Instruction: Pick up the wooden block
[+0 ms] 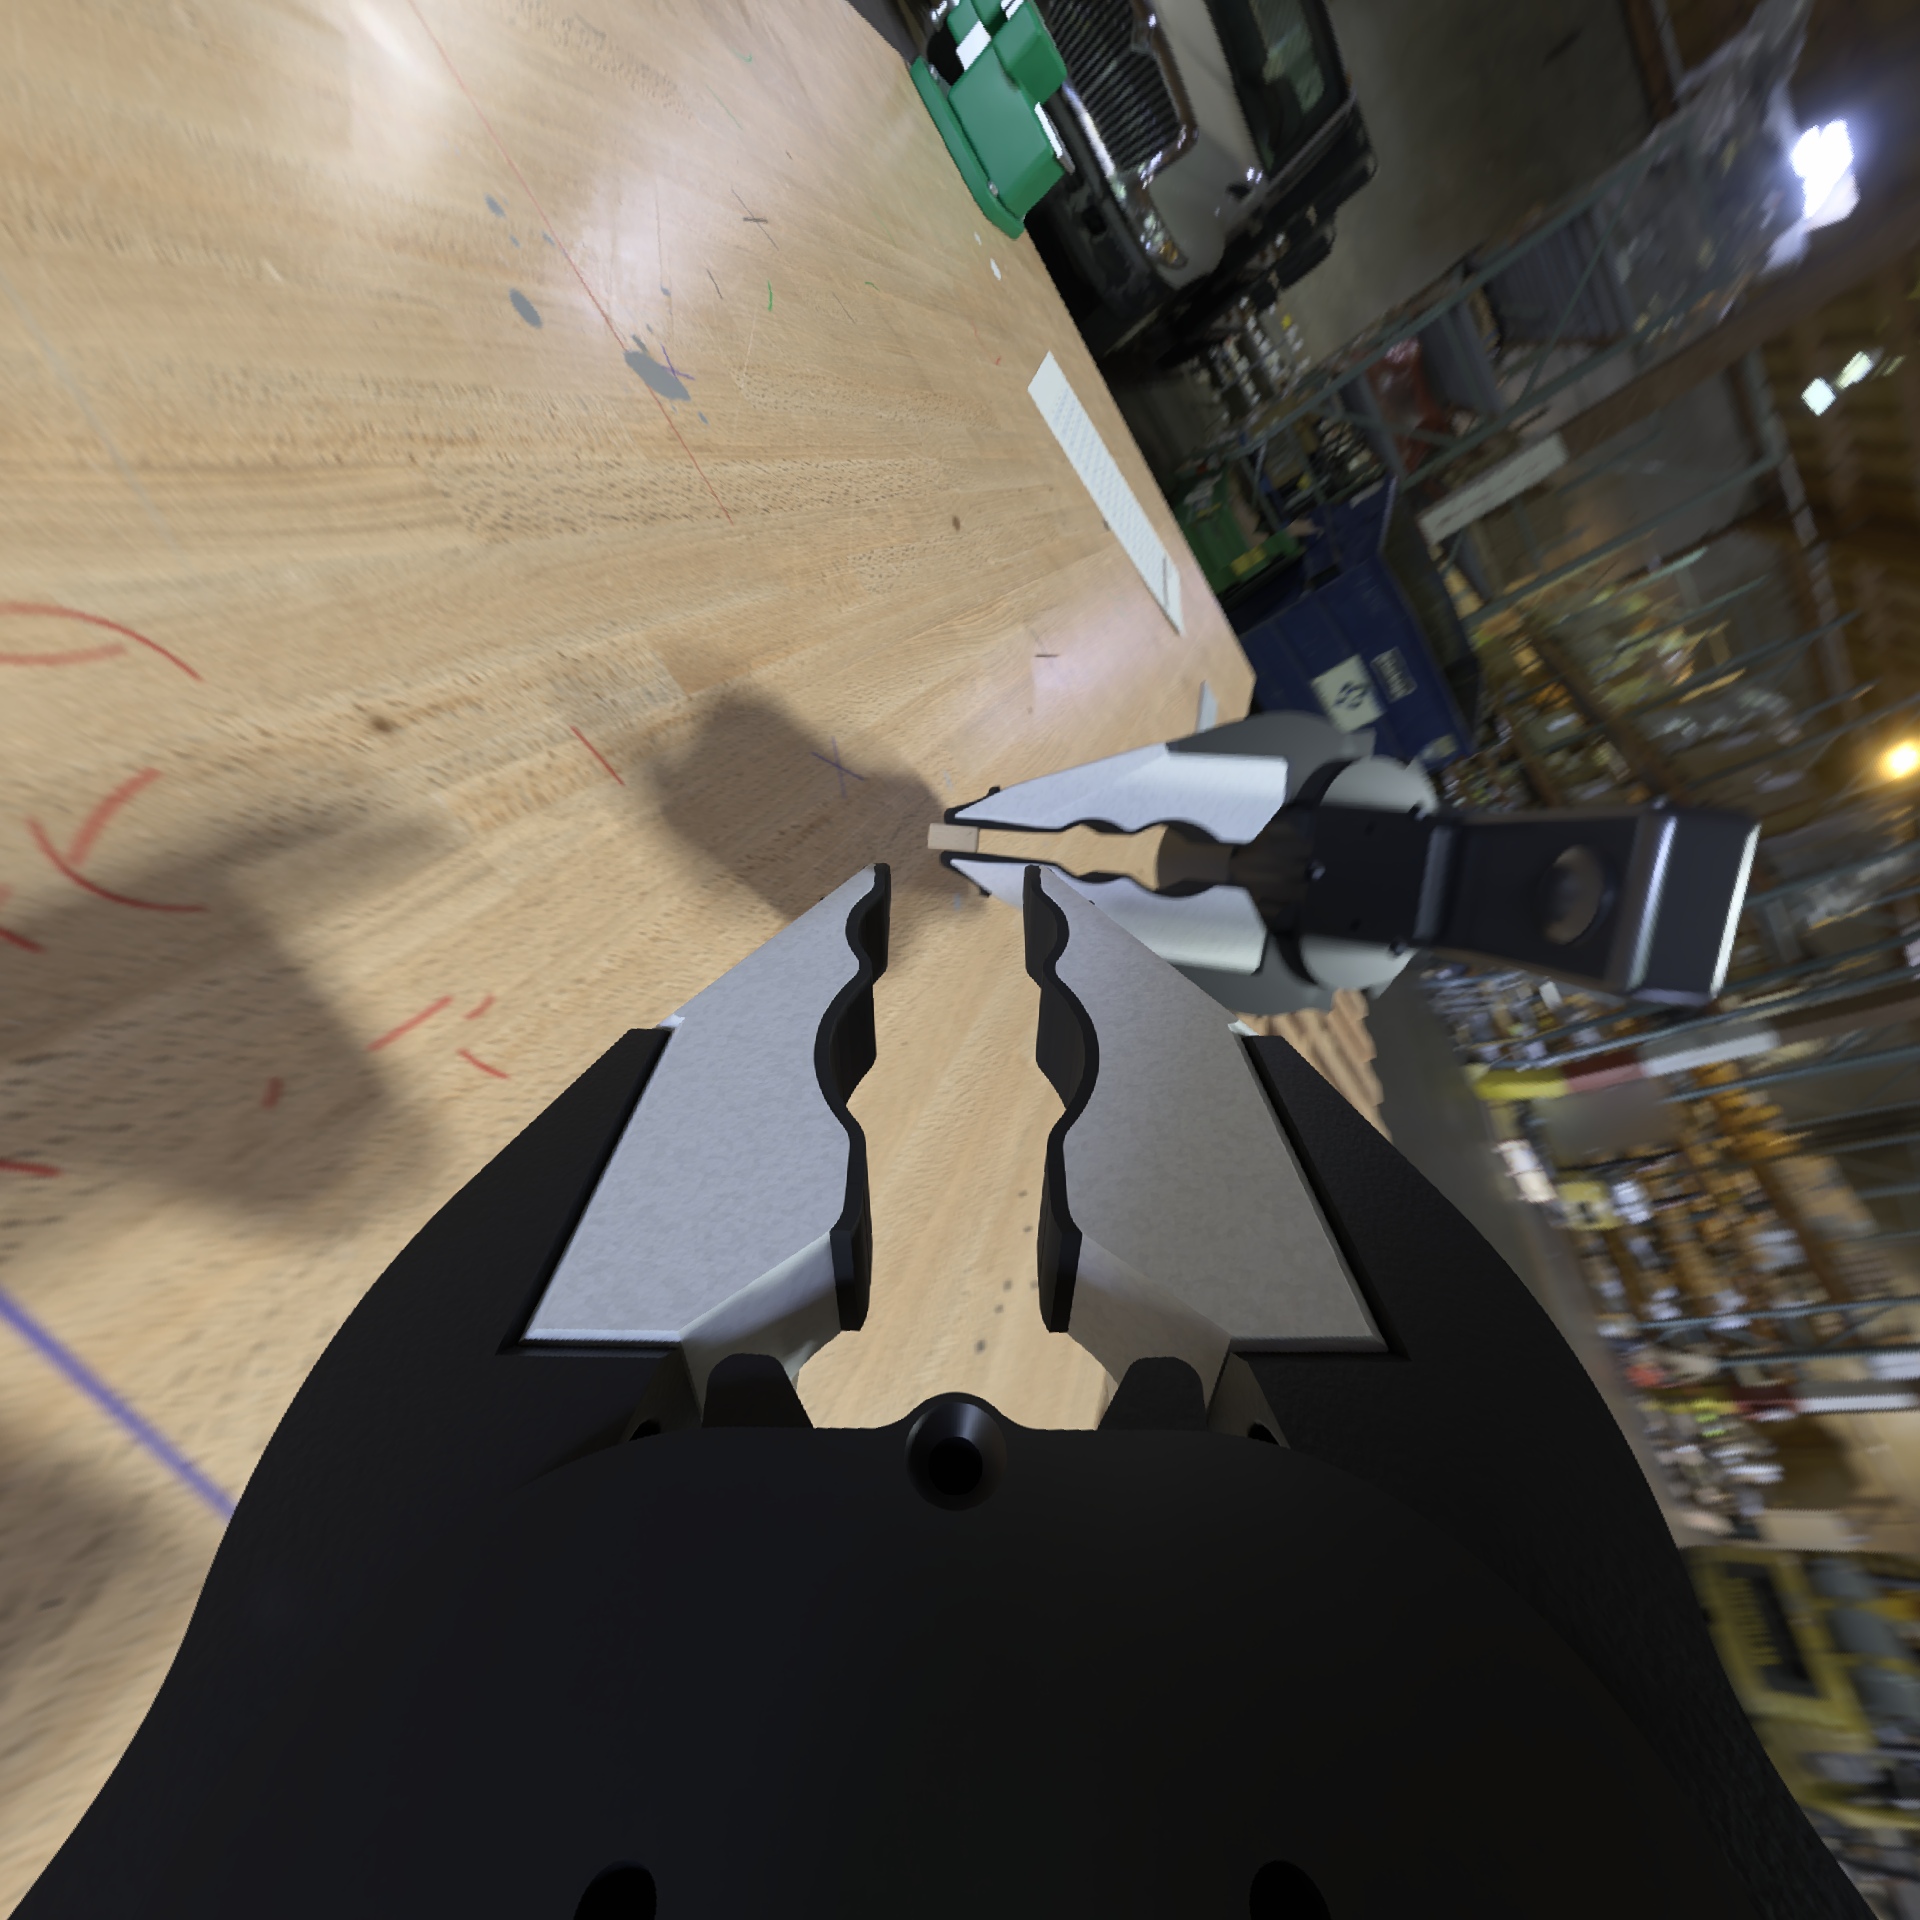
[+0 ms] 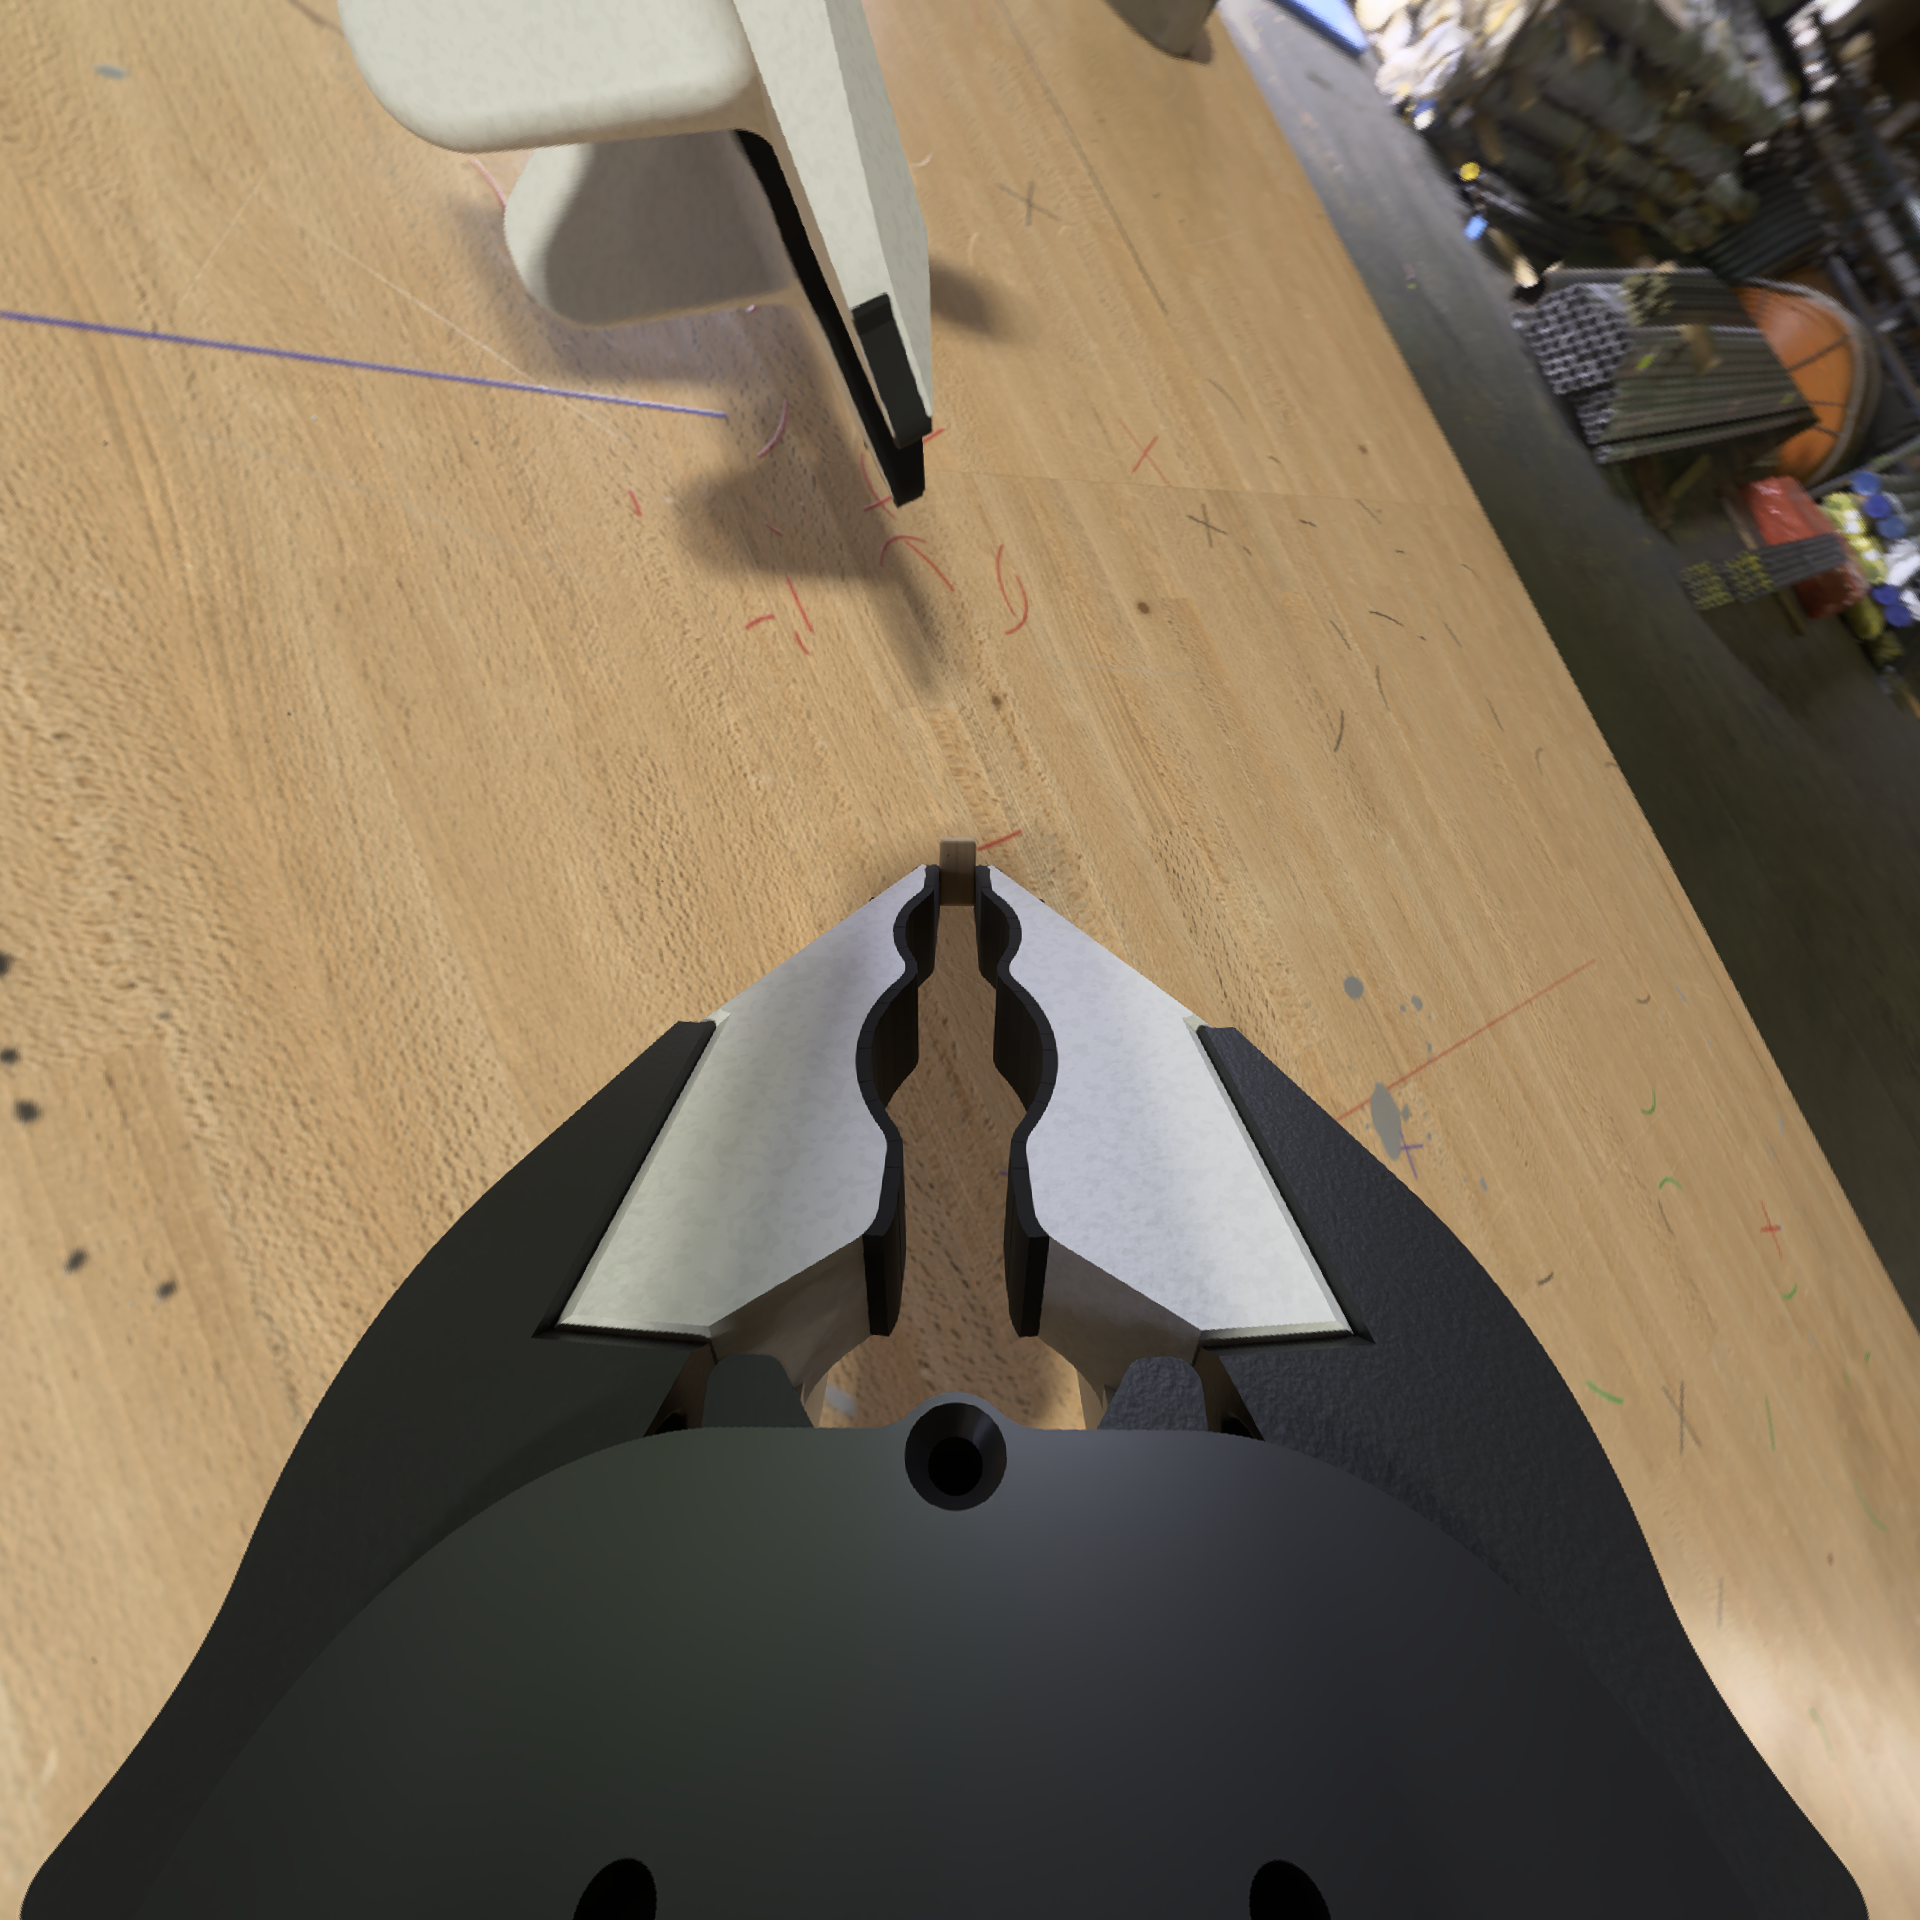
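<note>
The wooden block (image 2: 956, 862) is small and pale, pinched between the tips of my right gripper (image 2: 956, 881), which is shut on it above the wooden table (image 2: 416, 831). In the left wrist view the block (image 1: 951, 836) pokes out of the right gripper's tips (image 1: 961, 836), just ahead of my left gripper. My left gripper (image 1: 956, 883) is open and empty, its jaws apart, hovering over the table. Its pale fingers (image 2: 873, 312) show at the top of the right wrist view.
The table (image 1: 416, 468) bears pen marks and paint spots. A green object (image 1: 992, 135) sits at its far edge and a white strip (image 1: 1101, 478) lies along that edge. Beyond the edge there is a drop to a cluttered warehouse floor.
</note>
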Robot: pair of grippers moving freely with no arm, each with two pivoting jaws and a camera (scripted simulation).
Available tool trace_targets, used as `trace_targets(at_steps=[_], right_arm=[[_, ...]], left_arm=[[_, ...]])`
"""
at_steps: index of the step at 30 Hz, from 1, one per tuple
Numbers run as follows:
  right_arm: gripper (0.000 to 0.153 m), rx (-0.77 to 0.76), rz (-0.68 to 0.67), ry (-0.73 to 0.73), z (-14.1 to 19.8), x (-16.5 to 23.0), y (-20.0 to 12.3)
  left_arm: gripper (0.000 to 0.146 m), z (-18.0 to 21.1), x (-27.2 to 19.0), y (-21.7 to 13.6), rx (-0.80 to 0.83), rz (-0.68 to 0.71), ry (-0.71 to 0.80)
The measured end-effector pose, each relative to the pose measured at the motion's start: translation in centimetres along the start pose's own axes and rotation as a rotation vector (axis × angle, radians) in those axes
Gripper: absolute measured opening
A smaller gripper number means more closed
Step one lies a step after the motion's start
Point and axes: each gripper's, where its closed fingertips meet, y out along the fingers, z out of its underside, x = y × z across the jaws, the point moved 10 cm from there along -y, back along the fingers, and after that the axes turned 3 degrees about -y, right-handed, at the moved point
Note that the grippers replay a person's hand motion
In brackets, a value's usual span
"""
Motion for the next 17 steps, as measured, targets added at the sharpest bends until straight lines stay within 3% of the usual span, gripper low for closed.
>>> trace_targets(at_steps=[4, 9, 14, 17], right_arm=[[0.006, -0.027, 0.082, 0.037, 0.5, 1.0, -0.4], [0.006, -0.008, 0.159, -0.048, 0.4, 2.4, -0.7], [0.006, -0.015, 0.181, -0.039, 0.5, 2.9, -0.9], [0.006, -0.024, 0.173, -0.013, 0.6, 2.8, -0.8]], left_arm=[[0.026, 0.6, 0.0, 1.1, 0.006, -0.047, -0.113], [0.026, 1.3, 0.0, 2.1, -0.018, -0.069, -0.192], [0.002, 1.4, 0.0, 2.3, -0.083, -0.063, -0.238], [0.0, 1.4, 0.0, 2.3, -0.078, -0.048, -0.226]])
